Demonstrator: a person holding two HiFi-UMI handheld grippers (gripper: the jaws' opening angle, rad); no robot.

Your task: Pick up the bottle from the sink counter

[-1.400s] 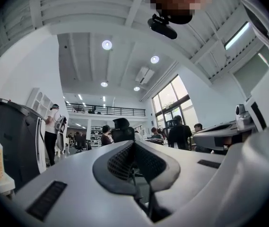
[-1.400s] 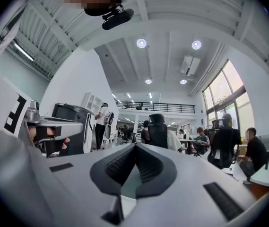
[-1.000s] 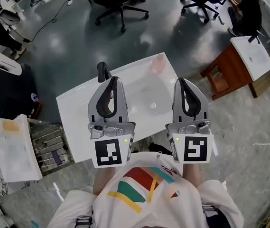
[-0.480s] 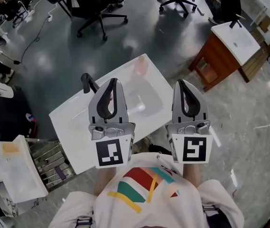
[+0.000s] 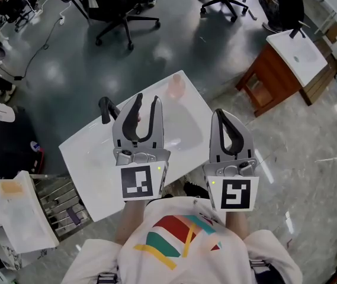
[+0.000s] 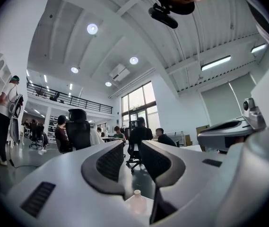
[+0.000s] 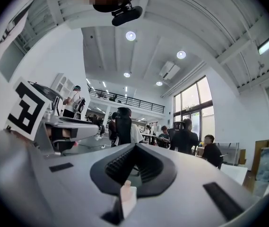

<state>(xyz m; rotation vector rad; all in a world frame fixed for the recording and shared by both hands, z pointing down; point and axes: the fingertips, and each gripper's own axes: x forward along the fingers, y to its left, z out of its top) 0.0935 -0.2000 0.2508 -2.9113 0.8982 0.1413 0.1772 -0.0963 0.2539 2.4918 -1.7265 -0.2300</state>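
A small pale pink bottle (image 5: 176,86) stands at the far edge of the white sink counter (image 5: 97,158), beyond the basin. My left gripper (image 5: 147,99) hovers above the counter, short of the bottle. Its jaws are opening, a narrow gap shows, and nothing is between them. In the left gripper view the bottle (image 6: 135,201) shows low through that gap, far off from the left gripper (image 6: 133,148). My right gripper (image 5: 217,112) is shut and empty above the counter's right edge. In the right gripper view the bottle (image 7: 127,190) shows small below the right gripper (image 7: 136,149).
A black faucet (image 5: 106,108) rises at the counter's left back corner. A wooden cabinet with a white top (image 5: 281,70) stands to the right, and a wire rack (image 5: 61,194) to the left. Office chairs (image 5: 121,10) stand on the dark floor beyond.
The left jaws have parted from shut to a narrow gap. Both grippers have shifted slightly forward over the counter, and the head view has swung so the counter sits further left.
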